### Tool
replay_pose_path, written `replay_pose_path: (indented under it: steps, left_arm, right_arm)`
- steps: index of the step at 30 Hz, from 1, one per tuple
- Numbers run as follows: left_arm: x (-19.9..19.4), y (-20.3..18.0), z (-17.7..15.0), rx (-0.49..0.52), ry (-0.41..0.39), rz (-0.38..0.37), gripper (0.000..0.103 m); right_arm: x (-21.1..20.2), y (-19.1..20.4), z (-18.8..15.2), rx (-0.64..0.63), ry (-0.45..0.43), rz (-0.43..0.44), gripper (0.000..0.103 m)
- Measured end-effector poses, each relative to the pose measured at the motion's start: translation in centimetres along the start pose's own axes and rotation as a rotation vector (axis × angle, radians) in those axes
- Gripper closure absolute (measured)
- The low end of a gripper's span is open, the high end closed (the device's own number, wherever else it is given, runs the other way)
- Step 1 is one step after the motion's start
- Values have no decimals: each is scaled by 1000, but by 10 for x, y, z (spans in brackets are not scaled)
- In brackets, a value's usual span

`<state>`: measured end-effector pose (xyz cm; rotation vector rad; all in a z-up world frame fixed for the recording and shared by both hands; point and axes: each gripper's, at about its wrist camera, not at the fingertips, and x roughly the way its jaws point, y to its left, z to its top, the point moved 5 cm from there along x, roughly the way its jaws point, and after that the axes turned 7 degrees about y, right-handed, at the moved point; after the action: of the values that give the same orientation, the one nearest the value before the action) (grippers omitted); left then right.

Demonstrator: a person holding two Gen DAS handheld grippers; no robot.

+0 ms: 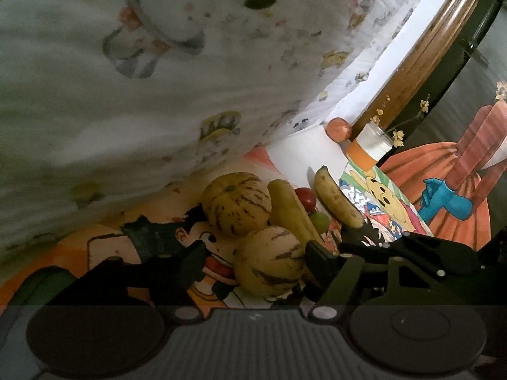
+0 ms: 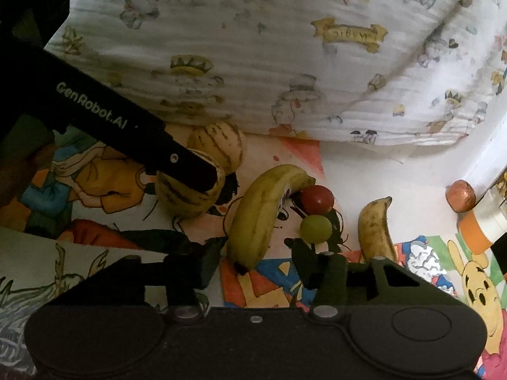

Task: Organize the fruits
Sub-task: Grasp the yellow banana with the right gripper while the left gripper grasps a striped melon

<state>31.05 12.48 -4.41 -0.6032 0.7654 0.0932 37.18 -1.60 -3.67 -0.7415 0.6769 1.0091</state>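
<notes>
Two striped yellow melons lie on the cartoon cloth: the near melon (image 1: 269, 262) (image 2: 187, 194) sits between my left gripper's (image 1: 253, 258) open jaws, the far melon (image 1: 236, 202) (image 2: 218, 144) just behind it. A large banana (image 1: 291, 209) (image 2: 263, 212), a red fruit (image 1: 305, 198) (image 2: 317, 199), a green fruit (image 1: 319, 221) (image 2: 315, 228) and a small spotted banana (image 1: 337, 201) (image 2: 375, 228) lie to the right. My right gripper (image 2: 256, 261) is open over the large banana's near end. The left gripper also shows in the right wrist view (image 2: 202, 177).
A printed white pillow (image 2: 285, 63) (image 1: 158, 63) lies behind the fruit. A reddish fruit (image 1: 339, 129) (image 2: 461, 195) and an orange-and-white jar with yellow flowers (image 1: 369, 145) (image 2: 481, 224) stand at the far right, by a wooden frame (image 1: 421, 60).
</notes>
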Motion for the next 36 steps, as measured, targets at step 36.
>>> replay_pose_path:
  steps: [36]
  left_arm:
    - [-24, -9, -15, 95, 48, 84, 48]
  right_arm:
    - [-2, 6, -2, 164, 35, 95, 65]
